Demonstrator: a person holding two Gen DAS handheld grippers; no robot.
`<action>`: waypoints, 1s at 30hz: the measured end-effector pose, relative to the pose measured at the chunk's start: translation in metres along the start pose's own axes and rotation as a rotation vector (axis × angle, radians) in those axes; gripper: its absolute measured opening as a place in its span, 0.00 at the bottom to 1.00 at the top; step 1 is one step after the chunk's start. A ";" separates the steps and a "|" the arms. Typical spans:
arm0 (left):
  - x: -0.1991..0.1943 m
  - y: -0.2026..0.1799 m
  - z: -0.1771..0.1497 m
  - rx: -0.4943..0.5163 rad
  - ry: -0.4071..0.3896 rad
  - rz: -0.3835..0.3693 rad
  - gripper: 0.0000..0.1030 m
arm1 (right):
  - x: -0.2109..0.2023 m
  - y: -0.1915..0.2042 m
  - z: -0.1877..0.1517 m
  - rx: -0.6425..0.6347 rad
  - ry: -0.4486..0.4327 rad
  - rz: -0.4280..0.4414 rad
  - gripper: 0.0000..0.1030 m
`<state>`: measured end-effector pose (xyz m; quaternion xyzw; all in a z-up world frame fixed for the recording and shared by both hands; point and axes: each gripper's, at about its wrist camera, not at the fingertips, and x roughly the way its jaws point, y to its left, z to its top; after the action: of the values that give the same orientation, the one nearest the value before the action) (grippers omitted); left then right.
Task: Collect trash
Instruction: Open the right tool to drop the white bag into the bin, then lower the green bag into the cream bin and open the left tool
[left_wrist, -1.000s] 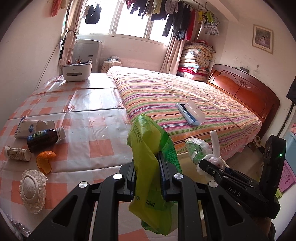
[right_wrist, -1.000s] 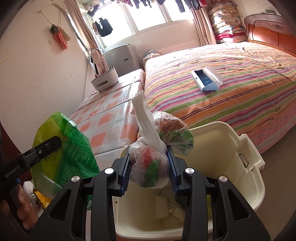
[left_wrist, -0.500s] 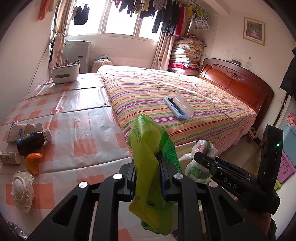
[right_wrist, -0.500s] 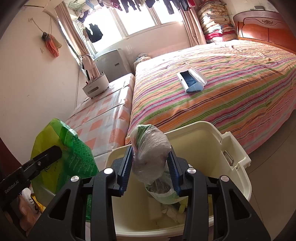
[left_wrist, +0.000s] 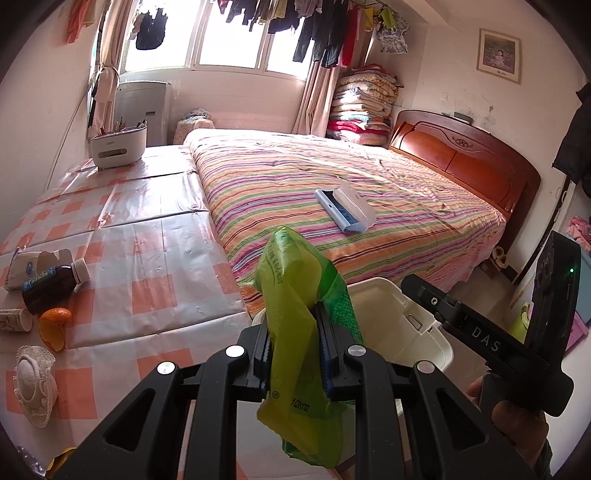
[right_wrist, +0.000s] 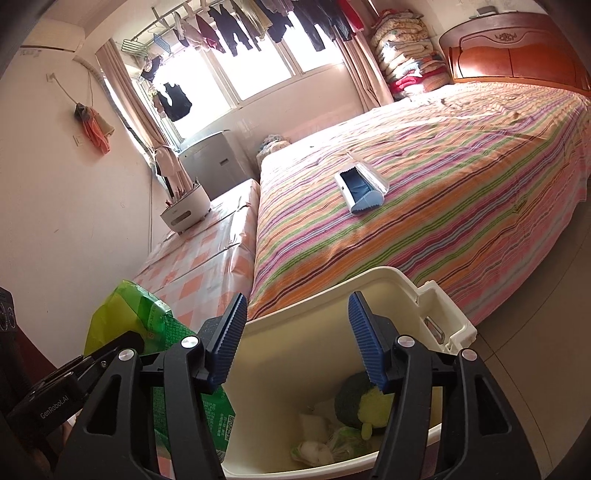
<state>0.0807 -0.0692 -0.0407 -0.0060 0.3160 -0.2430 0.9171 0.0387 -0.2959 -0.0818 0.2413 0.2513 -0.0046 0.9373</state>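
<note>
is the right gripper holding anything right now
No, the right gripper has its blue pads spread wide with nothing between them, above the cream bin.

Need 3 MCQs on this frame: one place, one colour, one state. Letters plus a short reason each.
1. Where does the lint brush lie?
A. on the striped bed
B. in the bin
C. on the checked cloth

2. What colour is the bag in the left hand-held gripper?
A. red
B. green
C. white

3. How is the right hand-held gripper over the cream bin?
A. shut on a bag
B. shut on nothing
C. open

Key:
1 A, it rests on the striped bed cover.
2 B, yellow-green plastic sits pinched between the pads.
3 C, its blue pads stand wide apart with nothing between them; trash lies in the bin below.
</note>
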 end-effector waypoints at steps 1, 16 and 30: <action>0.001 -0.002 0.000 0.003 0.003 -0.004 0.19 | -0.001 -0.001 0.001 0.004 -0.005 0.001 0.57; 0.015 -0.023 -0.006 0.056 0.039 -0.031 0.22 | -0.008 -0.013 0.006 0.050 -0.035 -0.006 0.61; 0.002 -0.027 -0.004 0.066 -0.043 0.001 0.76 | -0.007 -0.013 0.005 0.053 -0.037 -0.007 0.61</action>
<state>0.0679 -0.0931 -0.0406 0.0191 0.2879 -0.2526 0.9235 0.0331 -0.3106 -0.0803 0.2648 0.2344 -0.0189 0.9352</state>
